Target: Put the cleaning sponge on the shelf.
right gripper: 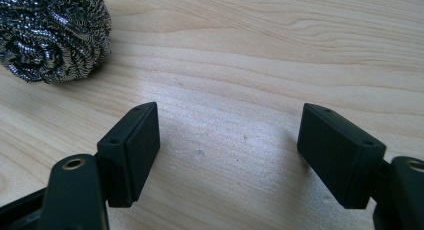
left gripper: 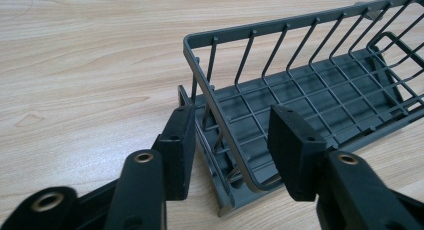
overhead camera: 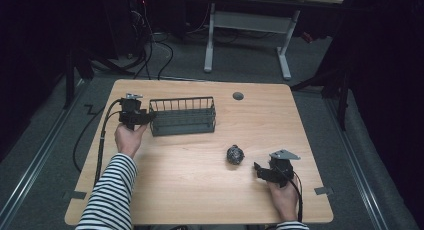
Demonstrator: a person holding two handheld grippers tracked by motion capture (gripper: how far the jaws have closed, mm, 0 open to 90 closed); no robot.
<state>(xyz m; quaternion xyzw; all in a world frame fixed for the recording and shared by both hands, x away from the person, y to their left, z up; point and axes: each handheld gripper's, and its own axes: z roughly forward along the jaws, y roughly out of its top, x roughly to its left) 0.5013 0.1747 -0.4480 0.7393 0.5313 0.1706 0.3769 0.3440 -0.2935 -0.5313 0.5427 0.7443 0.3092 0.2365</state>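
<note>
The left claw (left gripper: 227,145) was found spread astride the basket (left gripper: 310,85) end wall; squarer closure on its rim was advised.

We've got the left gripper (left gripper: 230,150) straddling the wire basket (left gripper: 320,85) end wall. One finger (left gripper: 179,150) sits outside, the other inside, not pinching.

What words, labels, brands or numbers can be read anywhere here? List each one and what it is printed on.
None can be read: the wire basket, the steel scouring ball, the wooden table, the left gripper and the right gripper bear no text, label or number in the high view or either gripper view.
</note>
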